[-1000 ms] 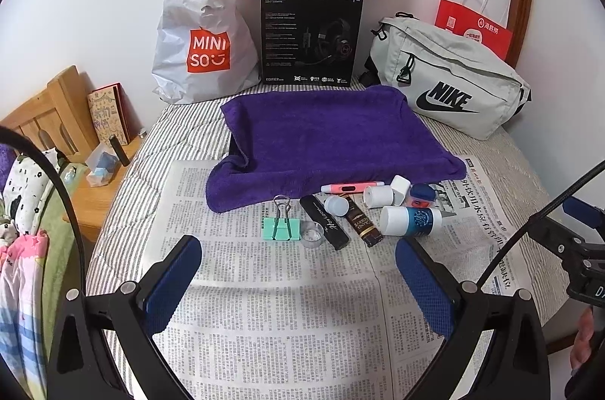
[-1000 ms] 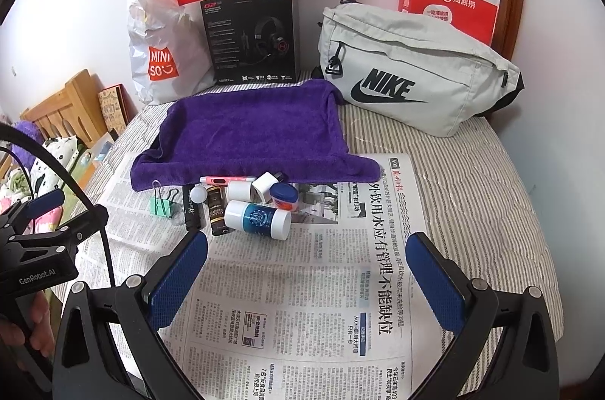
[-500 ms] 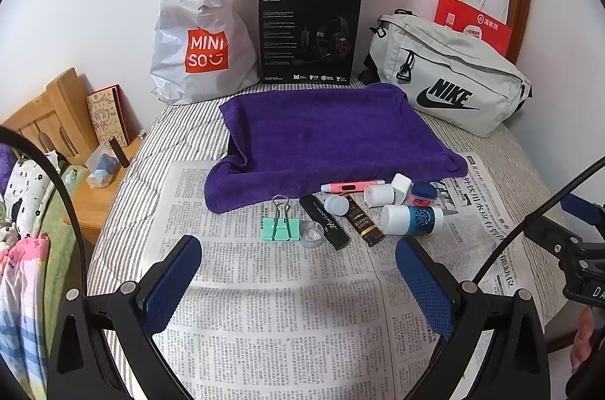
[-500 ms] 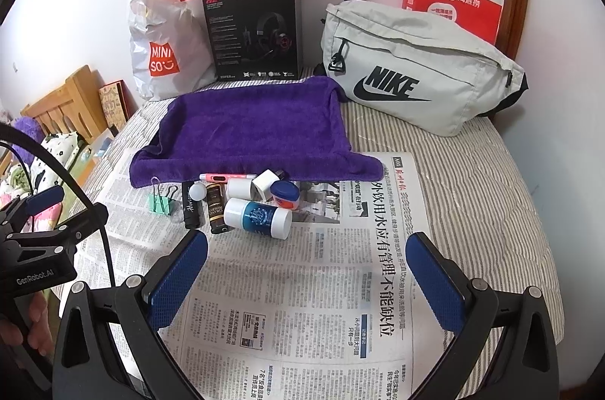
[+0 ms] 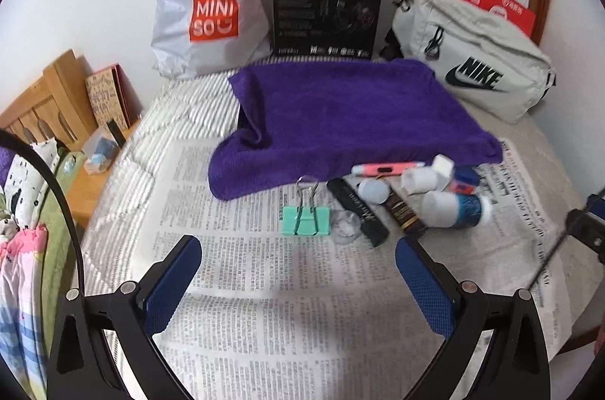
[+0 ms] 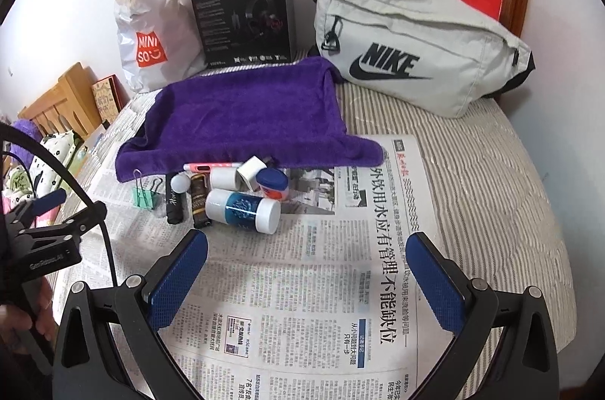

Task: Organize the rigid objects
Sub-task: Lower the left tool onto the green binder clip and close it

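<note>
Hovering over the printed newspaper sheet (image 5: 264, 286), the left gripper (image 5: 298, 280) has its blue-padded jaws spread wide and empty; the right gripper (image 6: 308, 277) is likewise wide and holds nothing. Beyond both, small rigid items cluster on the newspaper along the near edge of the folded purple towel (image 5: 340, 112): a mint-green binder clip (image 5: 306, 219), a clear round cap (image 5: 345, 228), a black tube (image 5: 357, 210), a dark brown tube (image 5: 404, 212), a pink pen (image 5: 385, 169), and a white bottle with blue label (image 6: 242, 206) lying on its side. A grey Nike waist bag (image 6: 412, 52) rests at the bed's far edge.
</note>
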Available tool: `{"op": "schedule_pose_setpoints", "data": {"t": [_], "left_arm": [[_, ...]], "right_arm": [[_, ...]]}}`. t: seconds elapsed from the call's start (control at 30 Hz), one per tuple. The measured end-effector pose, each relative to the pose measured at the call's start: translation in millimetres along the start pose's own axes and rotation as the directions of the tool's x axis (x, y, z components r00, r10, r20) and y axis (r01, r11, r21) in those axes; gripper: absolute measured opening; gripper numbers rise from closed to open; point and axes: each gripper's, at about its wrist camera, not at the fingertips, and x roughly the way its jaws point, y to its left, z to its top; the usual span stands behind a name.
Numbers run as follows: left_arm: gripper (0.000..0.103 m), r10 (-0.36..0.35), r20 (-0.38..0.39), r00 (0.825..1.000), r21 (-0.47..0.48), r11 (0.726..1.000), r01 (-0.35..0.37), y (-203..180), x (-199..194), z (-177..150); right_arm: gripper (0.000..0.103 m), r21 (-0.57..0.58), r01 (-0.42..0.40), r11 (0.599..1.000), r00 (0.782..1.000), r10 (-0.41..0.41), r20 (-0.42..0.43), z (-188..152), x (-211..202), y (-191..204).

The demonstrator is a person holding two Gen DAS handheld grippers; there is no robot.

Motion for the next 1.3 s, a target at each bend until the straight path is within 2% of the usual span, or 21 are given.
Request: {"op": "schedule_pose_setpoints", "data": {"t": [0.23, 0.5, 0.67, 0.83, 0.93, 0.97, 1.03, 1.1, 1.23, 1.27, 1.3], "left_arm": [[0.103, 0.08, -0.062, 0.995, 0.023, 0.997, -0.079, 11.7, 46.7, 0.5], [0.103, 0.054, -0.113, 0.992, 0.016, 0.999, -0.052, 15.9, 81.5, 1.6], [0.103, 0.021, -0.115, 0.993, -0.004, 1.0, -0.022, 13.3, 91.2, 6.4], [0.103, 0.031, -0.108, 0.994, -0.029, 0.999, -0.034, 12.9, 96.4, 11.9], [0.095, 0.014, -0.098, 0.995, -0.045, 0.999, -0.019, 16.4, 97.2, 10.8], [0.089, 0.006, -0.091, 0.996, -0.054, 0.998, -0.011, 17.7, 97.0, 10.1], [0.086, 0.01, -0.083, 0.996, -0.036, 0.999, -0.013, 16.7, 96.1, 9.0], [0.072, 0.002, -0.071, 0.998, -0.002, 1.0, -0.002, 12.0, 93.3, 8.1], [0.051, -0.035, -0.064, 0.997, 0.03, 0.999, 0.037, 5.7, 88.9, 7.7], [0.04, -0.047, -0.063, 0.997, 0.028, 0.998, 0.049, 5.3, 88.0, 8.4], [0.039, -0.052, -0.061, 0.997, 0.024, 0.998, 0.054, 5.6, 86.6, 8.1]], "right_arm": [[0.103, 0.004, -0.002, 1.0, 0.999, 0.002, -0.047, -6.6, 17.3, -5.0], [0.103, 0.025, 0.015, 1.0, 0.993, -0.012, -0.12, -9.9, 36.9, -14.1], [0.103, 0.036, 0.015, 0.999, 0.99, -0.01, -0.144, -11.3, 47.0, -16.7], [0.103, 0.04, 0.0, 0.999, 0.987, 0.007, -0.161, -12.8, 60.6, -14.9], [0.103, 0.04, -0.001, 0.999, 0.985, 0.008, -0.175, -14.3, 64.8, -15.6], [0.103, 0.04, 0.0, 0.999, 0.984, 0.007, -0.177, -14.5, 65.9, -16.2], [0.103, 0.045, 0.002, 0.999, 0.983, 0.006, -0.183, -15.4, 68.2, -17.5], [0.103, 0.051, 0.001, 0.999, 0.982, 0.009, -0.189, -15.8, 71.5, -18.6], [0.103, 0.055, 0.002, 0.999, 0.98, 0.009, -0.2, -17.5, 77.1, -19.1], [0.103, 0.057, 0.001, 0.998, 0.979, 0.01, -0.202, -17.3, 78.3, -19.0], [0.103, 0.058, -0.002, 0.998, 0.979, 0.014, -0.203, -17.2, 79.3, -18.8]]}}
